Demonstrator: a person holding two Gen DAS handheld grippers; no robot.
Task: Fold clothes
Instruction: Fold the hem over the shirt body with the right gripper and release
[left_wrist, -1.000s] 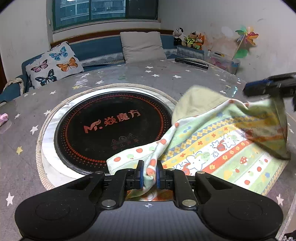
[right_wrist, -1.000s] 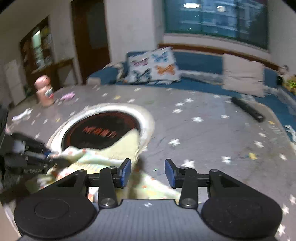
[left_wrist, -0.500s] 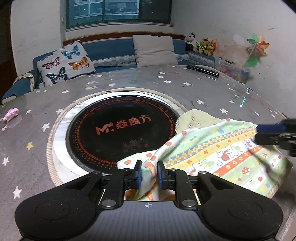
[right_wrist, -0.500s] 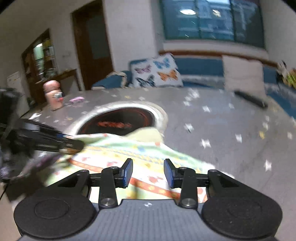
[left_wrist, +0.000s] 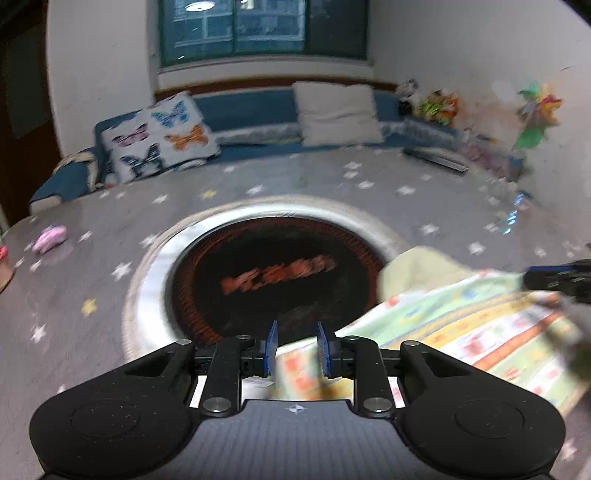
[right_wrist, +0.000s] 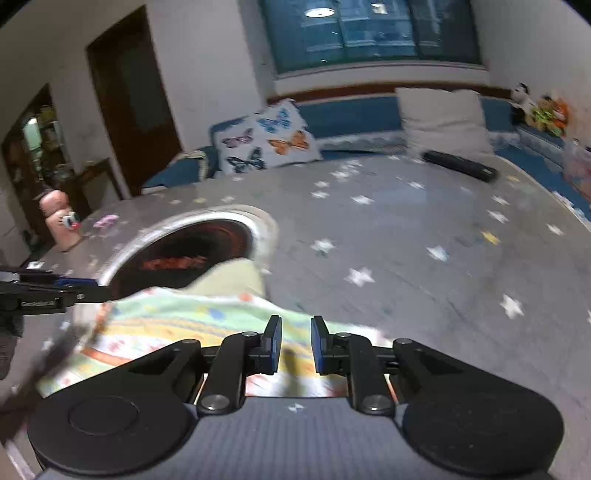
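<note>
A patterned cloth (left_wrist: 461, 332) with green, yellow and orange stripes lies on the grey star-print table, beside the round black burner (left_wrist: 273, 280). It also shows in the right wrist view (right_wrist: 177, 328). My left gripper (left_wrist: 297, 349) is open and empty above the cloth's near left corner. My right gripper (right_wrist: 295, 343) is open and empty over the cloth's right edge. The right gripper's tips show at the far right of the left wrist view (left_wrist: 554, 280). The left gripper's tips show at the left of the right wrist view (right_wrist: 55, 291).
The round burner with its white rim (right_wrist: 192, 251) sits in the table. A black remote (right_wrist: 458, 166) lies at the far edge. A small pink item (left_wrist: 50, 238) lies at the left. A pink toy figure (right_wrist: 59, 218) stands far left. Cushions (left_wrist: 159, 140) line the bench behind.
My left gripper has opened and let go of the cloth's corner, then lifted. The cloth has dropped flat on the table. My right gripper stays open and has moved over the cloth.
</note>
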